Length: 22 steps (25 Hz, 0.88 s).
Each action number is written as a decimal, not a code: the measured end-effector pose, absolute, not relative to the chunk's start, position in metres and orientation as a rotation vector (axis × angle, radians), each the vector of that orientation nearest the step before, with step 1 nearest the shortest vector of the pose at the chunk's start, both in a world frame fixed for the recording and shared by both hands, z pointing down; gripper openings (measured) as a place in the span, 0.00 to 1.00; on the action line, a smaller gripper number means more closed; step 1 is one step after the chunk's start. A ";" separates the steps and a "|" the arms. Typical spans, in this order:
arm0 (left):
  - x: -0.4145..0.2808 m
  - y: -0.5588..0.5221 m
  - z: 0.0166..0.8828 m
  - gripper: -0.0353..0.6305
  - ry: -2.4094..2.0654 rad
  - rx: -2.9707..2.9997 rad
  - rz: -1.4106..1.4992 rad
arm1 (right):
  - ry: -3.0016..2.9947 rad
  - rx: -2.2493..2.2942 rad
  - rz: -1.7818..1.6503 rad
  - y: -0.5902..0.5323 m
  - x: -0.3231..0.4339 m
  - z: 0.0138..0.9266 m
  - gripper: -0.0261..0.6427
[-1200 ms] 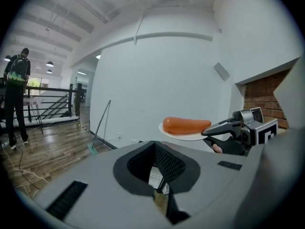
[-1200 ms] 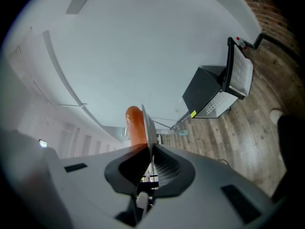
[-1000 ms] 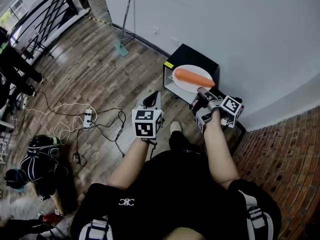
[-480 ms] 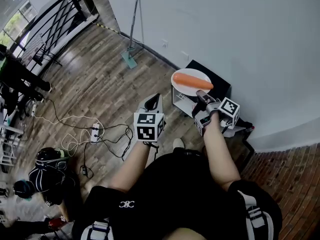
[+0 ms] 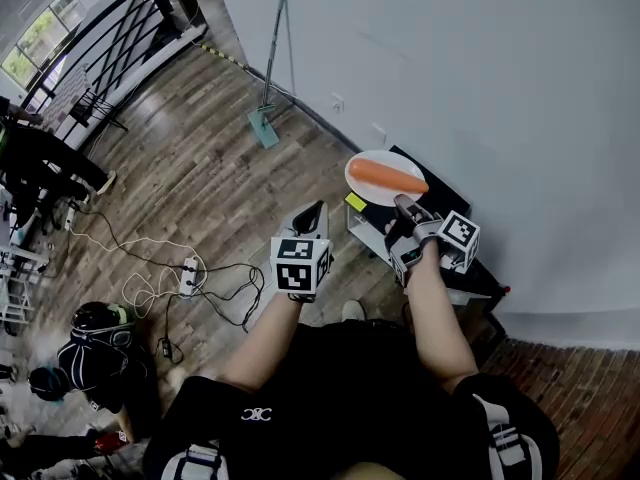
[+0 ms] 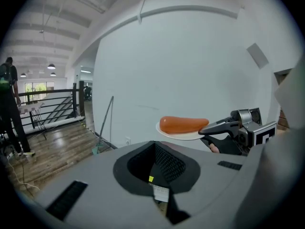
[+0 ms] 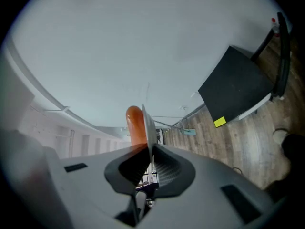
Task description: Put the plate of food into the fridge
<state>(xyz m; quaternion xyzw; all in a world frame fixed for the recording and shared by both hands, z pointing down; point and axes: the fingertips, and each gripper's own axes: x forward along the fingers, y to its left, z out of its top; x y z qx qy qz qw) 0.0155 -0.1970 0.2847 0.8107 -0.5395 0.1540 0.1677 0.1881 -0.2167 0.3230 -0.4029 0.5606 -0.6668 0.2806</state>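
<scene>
A white plate [image 5: 368, 182] carries a long orange piece of food [image 5: 387, 176]. My right gripper [image 5: 403, 205] is shut on the plate's near rim and holds it level in the air, over the far left corner of the small black fridge [image 5: 374, 215]. In the right gripper view the plate [image 7: 149, 123] stands edge-on between the jaws, with the food [image 7: 135, 122] on its left and the fridge [image 7: 236, 82] at the right. My left gripper [image 5: 310, 214] is shut and empty, left of the fridge. In its own view the left gripper [image 6: 155, 168] looks at the plate [image 6: 177, 135].
The fridge stands on wood flooring against a white wall. A mop [image 5: 268, 118] leans on the wall farther left. A power strip with cables [image 5: 188, 267] and dark bags [image 5: 90, 343] lie on the floor at the left. A railing [image 5: 100, 48] runs behind. Brick paving [image 5: 575, 368] lies at the right.
The right gripper has carried the plate from above the middle of the fridge's top out over its far left corner. The head view has swung. The left gripper stays shut beside it.
</scene>
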 end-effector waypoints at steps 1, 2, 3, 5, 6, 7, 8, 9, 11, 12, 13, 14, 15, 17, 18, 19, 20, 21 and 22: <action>0.018 -0.203 0.286 0.05 -1.522 2.314 0.442 | 1.495 -1.085 -1.789 -0.221 0.189 0.325 0.09; 0.020 -0.208 0.288 0.05 -1.508 2.325 0.446 | 1.492 -1.088 -1.787 -0.224 0.188 0.327 0.09; 0.022 -0.213 0.290 0.05 -1.493 2.336 0.452 | 1.491 -1.091 -1.783 -0.227 0.188 0.329 0.09; 0.026 -0.225 0.296 0.05 -1.457 2.352 0.470 | 1.477 -1.103 -1.778 -0.235 0.187 0.335 0.09; 0.028 -0.232 0.300 0.05 -1.435 2.359 0.481 | 1.463 -1.113 -1.776 -0.240 0.187 0.339 0.09; 0.029 -0.239 0.305 0.05 -1.410 2.369 0.493 | 1.446 -1.126 -1.775 -0.243 0.186 0.343 0.09; 0.030 -0.245 0.308 0.05 -1.382 2.382 0.506 | 1.428 -1.140 -1.773 -0.245 0.185 0.347 0.09; 0.031 -0.251 0.312 0.05 -1.352 2.398 0.518 | 1.409 -1.154 -1.767 -0.246 0.183 0.350 0.09; 0.030 -0.263 0.315 0.05 -1.291 2.433 0.531 | 1.368 -1.189 -1.742 -0.248 0.181 0.354 0.09; 0.028 -0.269 0.315 0.05 -1.262 2.451 0.532 | 1.348 -1.209 -1.723 -0.250 0.180 0.356 0.09; 0.025 -0.276 0.314 0.05 -1.234 2.473 0.531 | 1.330 -1.228 -1.702 -0.252 0.177 0.358 0.09; 0.020 -0.283 0.313 0.05 -1.203 2.498 0.529 | 1.310 -1.245 -1.679 -0.253 0.174 0.360 0.09; 0.014 -0.289 0.313 0.05 -1.166 2.526 0.532 | 1.284 -1.261 -1.653 -0.252 0.169 0.361 0.09; 0.006 -0.299 0.316 0.05 -1.060 2.584 0.554 | 1.210 -1.297 -1.579 -0.247 0.161 0.361 0.09; 0.002 -0.304 0.317 0.05 -1.000 2.608 0.568 | 1.166 -1.315 -1.538 -0.243 0.158 0.361 0.09; -0.001 -0.309 0.318 0.05 -0.947 2.628 0.578 | 1.126 -1.332 -1.502 -0.240 0.154 0.362 0.09; -0.006 -0.314 0.318 0.05 -0.901 2.646 0.584 | 1.095 -1.347 -1.472 -0.235 0.148 0.362 0.09; -0.010 -0.318 0.319 0.05 -0.861 2.662 0.589 | 1.072 -1.363 -1.446 -0.231 0.143 0.363 0.09; -0.013 -0.321 0.320 0.05 -0.822 2.676 0.594 | 1.048 -1.377 -1.422 -0.225 0.137 0.365 0.09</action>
